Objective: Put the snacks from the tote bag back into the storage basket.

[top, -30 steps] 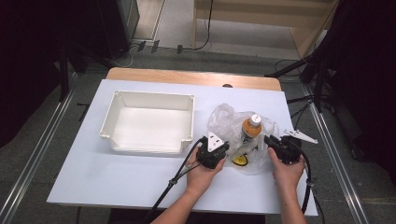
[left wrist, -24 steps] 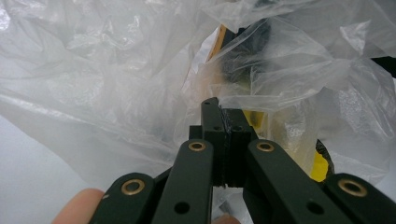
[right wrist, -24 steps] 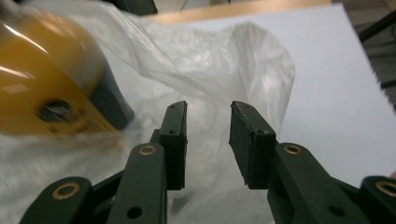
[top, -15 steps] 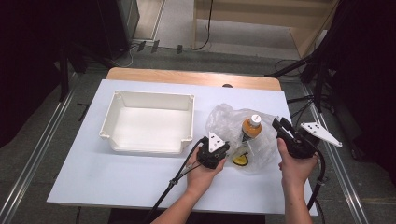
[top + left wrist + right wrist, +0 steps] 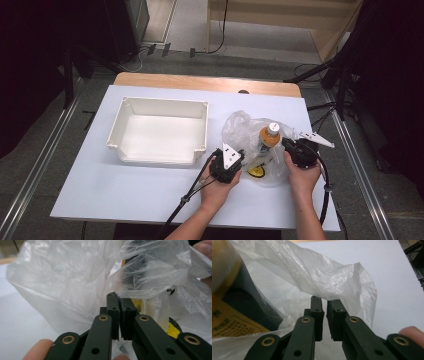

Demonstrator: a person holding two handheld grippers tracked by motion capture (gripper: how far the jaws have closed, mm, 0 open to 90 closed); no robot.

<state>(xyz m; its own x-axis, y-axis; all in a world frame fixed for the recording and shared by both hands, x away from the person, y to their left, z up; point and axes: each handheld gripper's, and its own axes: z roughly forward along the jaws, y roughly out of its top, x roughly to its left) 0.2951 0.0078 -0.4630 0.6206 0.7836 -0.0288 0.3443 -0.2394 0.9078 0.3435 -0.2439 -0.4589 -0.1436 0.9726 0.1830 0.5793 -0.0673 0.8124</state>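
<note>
So going from the left: the white rectangular plastic bin (image 5: 160, 131) sits bare on the white counter (image 5: 90, 185), nothing dropped in it, so if the goods are meant to end up there, that part hasn't started.

Next over, your left gripper (image 5: 231, 159) has its jaws pressed together on the near-left edge of the crumpled clear plastic bag (image 5: 245, 131); in the left gripper view a fold of film runs right between them (image 5: 119, 315).

The bag lies just right of the bin, with the orange-labelled bottle with a white cap (image 5: 269, 136) inside it, cap pointing away from you, and a small yellow-and-black thing (image 5: 257, 171) at the near end.

Your right gripper (image 5: 289, 146) is at the bag's right edge; the jaws (image 5: 324, 316) stand nearly closed with a thin gap, and I can't tell if film is actually caught.

My read: the bag's gripped, nothing's out yet. The film blurs the bottle label and hides what that yellow item is.
</note>
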